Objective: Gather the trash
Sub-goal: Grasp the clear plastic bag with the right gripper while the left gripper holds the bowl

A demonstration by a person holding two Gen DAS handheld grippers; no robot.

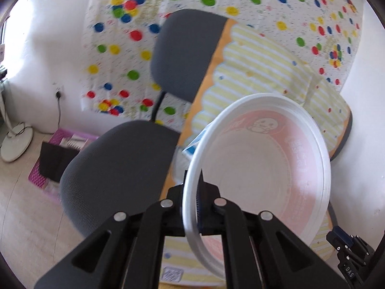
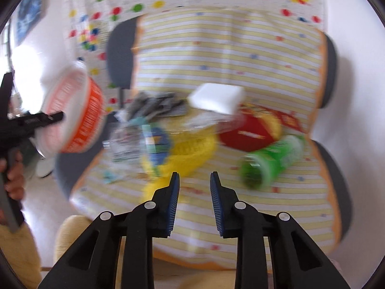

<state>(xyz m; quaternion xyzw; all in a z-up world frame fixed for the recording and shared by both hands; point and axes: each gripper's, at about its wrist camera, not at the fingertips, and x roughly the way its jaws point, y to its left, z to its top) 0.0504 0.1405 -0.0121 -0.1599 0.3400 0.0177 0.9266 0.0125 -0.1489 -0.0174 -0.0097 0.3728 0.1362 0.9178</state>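
The left hand-held gripper (image 1: 192, 207) is clamped on the rim of an empty instant-noodle bowl (image 1: 262, 168), white inside and orange outside, and holds it tilted in the air off to the left of the trash pile. The step in hand looks like carrying this one piece away for disposal; no bin shows in either view.

The right hand-held gripper (image 2: 194, 185) hangs with its jaws apart, holding nothing, above the striped yellow cloth (image 2: 228, 48) spread over two grey chairs (image 1: 115, 168).

The trash on the cloth, though blurred, counts as:
- one green bottle (image 2: 272, 161) lying on its side
- one red carton (image 2: 255, 132)
- one white block (image 2: 216, 98)
- one yellow wrapper (image 2: 190, 149)
- one clear crumpled bag (image 2: 130, 142)
- one grey packet (image 2: 156, 107)

The next move probably calls for the free gripper to descend on the nearest piece, the yellow wrapper or the bottle.
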